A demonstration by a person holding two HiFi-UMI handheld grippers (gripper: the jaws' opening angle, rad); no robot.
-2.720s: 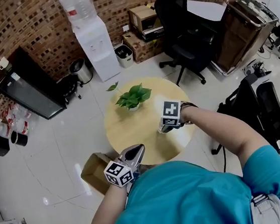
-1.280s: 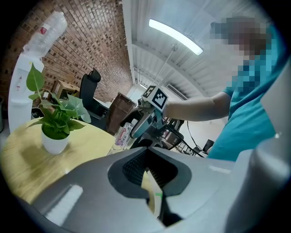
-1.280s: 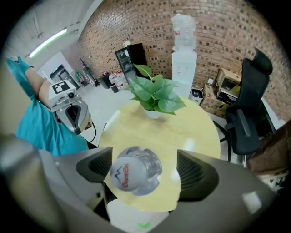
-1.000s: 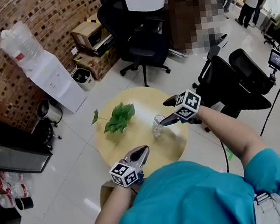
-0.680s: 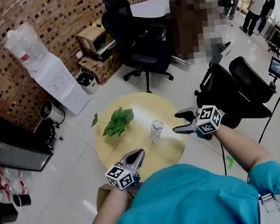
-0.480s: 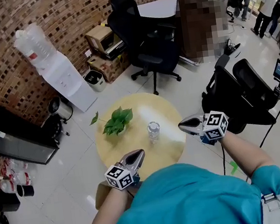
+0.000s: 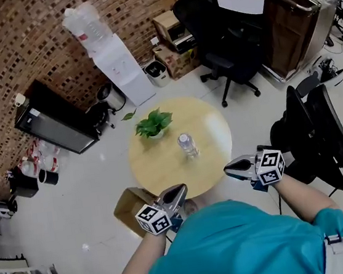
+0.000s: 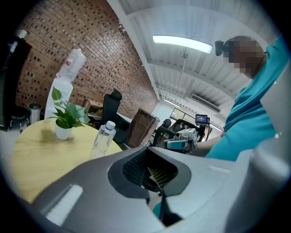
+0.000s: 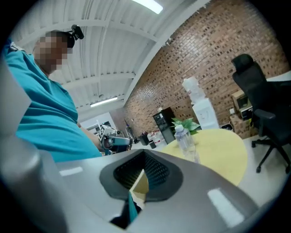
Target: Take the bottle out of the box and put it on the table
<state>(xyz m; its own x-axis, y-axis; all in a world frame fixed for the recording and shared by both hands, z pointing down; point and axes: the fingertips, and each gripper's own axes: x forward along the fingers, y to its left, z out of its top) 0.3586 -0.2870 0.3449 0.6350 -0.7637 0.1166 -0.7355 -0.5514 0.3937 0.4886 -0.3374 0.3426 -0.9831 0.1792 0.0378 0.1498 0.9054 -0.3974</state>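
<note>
A clear plastic bottle [image 7: 187, 145] stands upright near the middle of the round yellow table [image 7: 212, 136], free of both grippers. It also shows in the left gripper view as the bottle [image 8: 102, 139] and in the right gripper view as the bottle [image 9: 184, 138]. My right gripper [image 7: 227, 168] hangs off the table's near right edge; its jaws have just been closing and are shut with nothing between them. My left gripper [image 7: 181, 190] is shut and empty at the table's near edge, above the open cardboard box [image 7: 128, 210] on the floor.
A small potted plant [image 7: 153, 124] stands on the table's far left side. Black office chairs [image 7: 217, 31] stand beyond and at the right [image 7: 320, 136]. A water dispenser [image 7: 115, 59] and a dark cabinet [image 7: 52, 123] line the brick wall.
My right gripper, open beside the bottle earlier, has drawn back off the table toward my body and its jaws have closed. The bottle stays standing. The left gripper has shifted slightly.
</note>
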